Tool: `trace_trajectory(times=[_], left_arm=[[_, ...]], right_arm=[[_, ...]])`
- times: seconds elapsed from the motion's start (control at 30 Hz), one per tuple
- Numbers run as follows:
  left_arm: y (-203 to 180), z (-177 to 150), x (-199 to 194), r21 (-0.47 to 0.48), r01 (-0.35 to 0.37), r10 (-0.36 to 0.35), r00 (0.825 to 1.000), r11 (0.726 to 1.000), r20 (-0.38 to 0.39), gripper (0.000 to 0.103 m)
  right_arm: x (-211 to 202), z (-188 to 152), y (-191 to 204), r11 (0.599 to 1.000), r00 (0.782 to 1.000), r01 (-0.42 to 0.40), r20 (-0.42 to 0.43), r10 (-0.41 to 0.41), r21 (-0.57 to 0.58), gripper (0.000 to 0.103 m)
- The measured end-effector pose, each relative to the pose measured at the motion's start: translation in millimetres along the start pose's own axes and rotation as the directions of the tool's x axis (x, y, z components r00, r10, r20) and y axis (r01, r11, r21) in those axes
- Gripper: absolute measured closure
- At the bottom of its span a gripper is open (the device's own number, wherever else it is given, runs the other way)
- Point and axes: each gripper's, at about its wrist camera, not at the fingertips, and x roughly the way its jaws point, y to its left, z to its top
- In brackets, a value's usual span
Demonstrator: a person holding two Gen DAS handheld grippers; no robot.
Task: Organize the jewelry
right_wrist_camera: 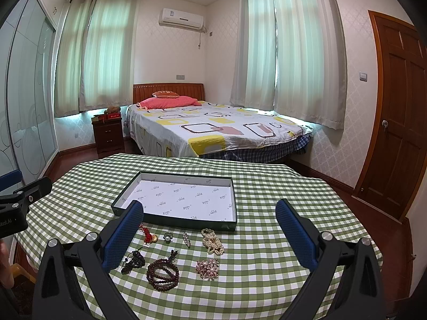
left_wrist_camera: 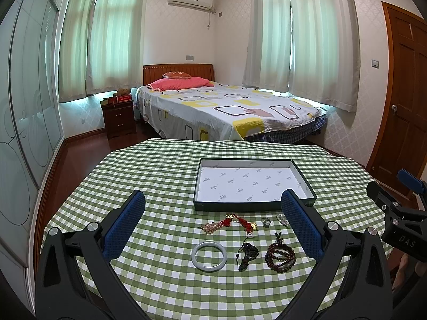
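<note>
Jewelry lies on a green checked tablecloth point(left_wrist_camera: 160, 176) in front of a shallow dark tray with a white lining point(left_wrist_camera: 301, 176), point(right_wrist_camera: 128, 186). In the left wrist view: a pale jade bangle point(left_wrist_camera: 209, 256), a dark knotted cord point(left_wrist_camera: 246, 253), a dark-red bead bracelet point(left_wrist_camera: 280, 257), a red tasselled charm point(left_wrist_camera: 234, 221), a small ring point(left_wrist_camera: 266, 222). In the right wrist view: the bead bracelet point(right_wrist_camera: 162, 273), a pearl strand point(right_wrist_camera: 212, 241), a pink brooch point(right_wrist_camera: 207, 265), a silver pin point(right_wrist_camera: 186, 238). My left gripper point(left_wrist_camera: 213, 224) and right gripper point(right_wrist_camera: 210, 229) are open and empty, above the table's near edge.
The right gripper's body shows at the right edge of the left wrist view point(left_wrist_camera: 395, 213). A bed point(left_wrist_camera: 226, 109) stands behind the table, a nightstand point(left_wrist_camera: 118, 118) to its left, a wooden door point(right_wrist_camera: 397, 122) at the right, and a glass wardrobe point(left_wrist_camera: 24, 122) at the left.
</note>
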Motion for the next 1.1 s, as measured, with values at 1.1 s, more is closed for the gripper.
trace_trajectory(times=[1.1], left_arm=[[27.9,-106.9,173.9,-0.069,0.011,-0.043,0.881,0.998,-0.47,0.004]], right_arm=[[126.6,-93.0,-17.2,0.997,0.949,-0.057,-0.308,0.07,0.049,0.006]])
